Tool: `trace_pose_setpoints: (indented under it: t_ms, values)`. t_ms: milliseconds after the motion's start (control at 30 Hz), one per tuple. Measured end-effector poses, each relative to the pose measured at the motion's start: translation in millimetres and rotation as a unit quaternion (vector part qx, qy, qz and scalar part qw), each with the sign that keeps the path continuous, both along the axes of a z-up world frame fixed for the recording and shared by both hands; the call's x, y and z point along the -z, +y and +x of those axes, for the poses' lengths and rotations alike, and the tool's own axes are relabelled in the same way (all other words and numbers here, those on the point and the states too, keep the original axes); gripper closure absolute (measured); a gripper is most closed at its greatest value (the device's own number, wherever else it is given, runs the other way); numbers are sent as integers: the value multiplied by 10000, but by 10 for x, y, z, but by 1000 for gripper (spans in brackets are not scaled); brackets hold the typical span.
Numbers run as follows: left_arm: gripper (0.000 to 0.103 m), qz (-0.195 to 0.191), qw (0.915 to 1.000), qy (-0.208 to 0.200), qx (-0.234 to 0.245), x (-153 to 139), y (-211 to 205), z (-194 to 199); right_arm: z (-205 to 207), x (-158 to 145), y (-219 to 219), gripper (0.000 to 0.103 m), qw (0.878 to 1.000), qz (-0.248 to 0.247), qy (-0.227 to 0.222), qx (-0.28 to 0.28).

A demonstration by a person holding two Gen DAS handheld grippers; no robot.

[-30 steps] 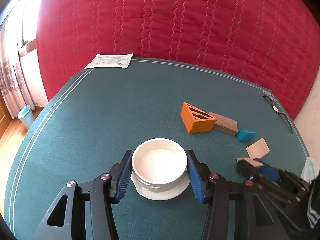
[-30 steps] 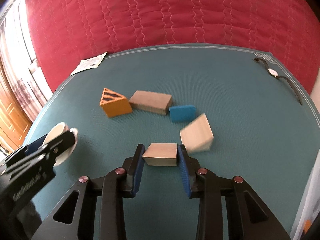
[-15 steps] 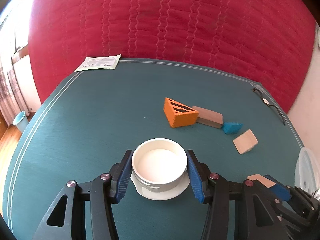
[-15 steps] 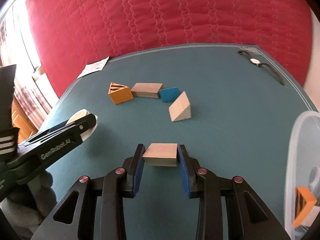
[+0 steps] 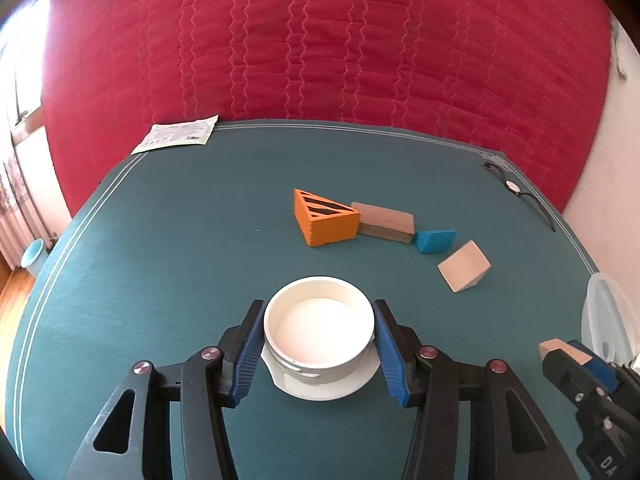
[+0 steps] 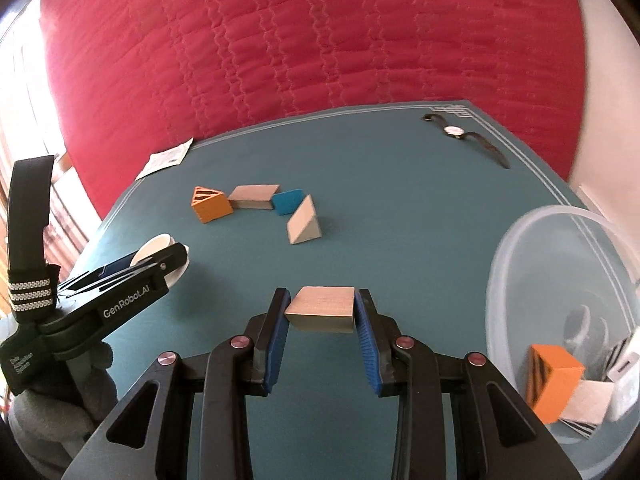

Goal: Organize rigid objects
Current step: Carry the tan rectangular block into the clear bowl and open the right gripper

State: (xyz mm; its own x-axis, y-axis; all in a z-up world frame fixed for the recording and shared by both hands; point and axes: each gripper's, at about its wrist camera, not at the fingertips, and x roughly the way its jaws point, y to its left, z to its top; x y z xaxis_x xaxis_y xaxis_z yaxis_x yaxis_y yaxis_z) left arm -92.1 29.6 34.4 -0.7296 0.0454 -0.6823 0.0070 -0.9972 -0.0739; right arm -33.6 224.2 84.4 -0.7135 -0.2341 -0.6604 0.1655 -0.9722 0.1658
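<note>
The right gripper (image 6: 322, 314) clamps a pale wooden block (image 6: 323, 307) above the teal table (image 6: 400, 232) (clear plastic bowl (image 6: 520, 264) just right); the left gripper's (image 5: 318, 340) fingers grip a round white plastic tub (image 5: 319, 334).

Wooden block (image 6: 322, 309) clamped between jaws

A wristwatch (image 6: 456, 131) lies at the teal table's (image 5: 160, 240) far corner, a paper leaflet (image 5: 178, 135) opposite, red quilted fabric (image 5: 320, 48) behind, pale blue bin (image 5: 33, 255) on the floor.
</note>
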Motion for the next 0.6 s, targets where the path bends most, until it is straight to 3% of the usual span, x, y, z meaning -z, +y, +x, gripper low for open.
trace_pose_setpoints:
  t_ms: [600]
  values:
    - [48, -111, 9996, 24, 243, 12, 198, 80, 362, -114, 586, 69, 9978, 34, 136, 646]
